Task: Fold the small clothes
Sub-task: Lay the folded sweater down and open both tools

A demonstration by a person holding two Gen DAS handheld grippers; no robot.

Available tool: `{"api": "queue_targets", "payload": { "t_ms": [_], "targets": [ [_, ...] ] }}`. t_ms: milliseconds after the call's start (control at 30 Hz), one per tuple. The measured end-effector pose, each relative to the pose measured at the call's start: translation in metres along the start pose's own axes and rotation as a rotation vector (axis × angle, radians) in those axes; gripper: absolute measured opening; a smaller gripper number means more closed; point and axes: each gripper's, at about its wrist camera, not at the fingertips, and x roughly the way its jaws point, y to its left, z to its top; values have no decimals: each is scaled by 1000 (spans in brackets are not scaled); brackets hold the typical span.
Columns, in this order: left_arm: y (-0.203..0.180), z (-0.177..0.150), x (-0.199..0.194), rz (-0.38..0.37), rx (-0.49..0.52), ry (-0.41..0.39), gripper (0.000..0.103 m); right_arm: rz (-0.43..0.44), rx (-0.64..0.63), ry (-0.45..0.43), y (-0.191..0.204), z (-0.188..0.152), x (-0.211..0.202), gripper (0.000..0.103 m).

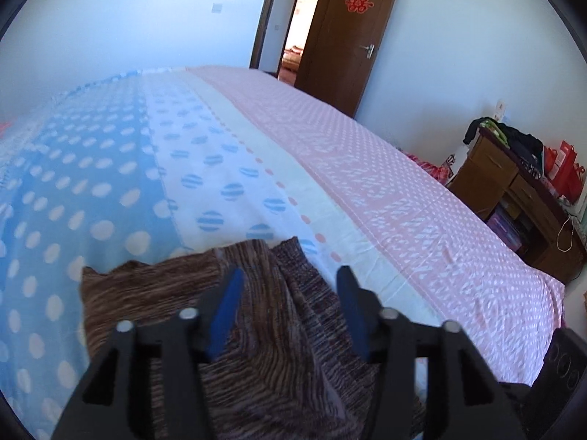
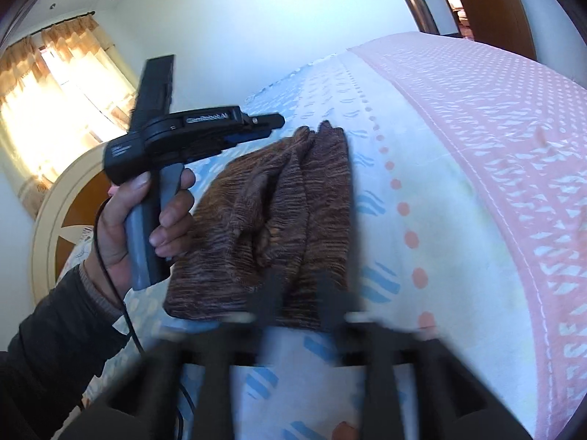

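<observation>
I read the left tongs (image 1: 290,286) as parted: in the left wrist view the two blue-padded fingers (image 1: 229,308) stand well apart, angled forward and slightly downward. From the right wrist view I see the same left tongs (image 2: 271,121) side-on, held level, fingers pointing away from me. My left hand (image 2: 146,216) wraps the grey grip, fingers curled around it, dark sleeve at the wrist. The right tongs (image 2: 299,286) are motion-blurred; the dark fingers (image 2: 269,293) appear separated by a gap, tilted downward.
</observation>
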Motion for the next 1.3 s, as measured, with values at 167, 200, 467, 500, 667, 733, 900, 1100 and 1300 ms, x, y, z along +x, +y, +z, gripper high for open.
{"api": "queue_targets", "payload": {
  "t_ms": [167,200,467,500,667,733,900,1100,1300],
  "targets": [
    [14,-28,-31,30,1,-25,58,-6,-84,10,22,15,8,55],
    [19,-36,-35,50,-2,-26,58,-9,-81,34,23,20,15,55],
    [48,-104,-53,155,-58,-25,68,-95,-186,146,37,10,47,1],
    [49,-110,-51,156,-60,-22,68,-124,-185,154,35,7,46,3],
    [40,-133,-39,207,-37,25,77,-132,-144,120,20,-1,21,3],
    [35,-133,-39,251,-13,33,82,-136,-125,164,12,-5,29,3],
    [37,-139,-38,252,-7,37,82,-87,-146,123,20,14,32,30],
    [39,-142,-40,238,-26,26,85,-42,-101,85,15,75,58,49],
    [48,-144,-43,223,-73,11,91,-50,-104,179,9,102,127,44]
  ]
}}
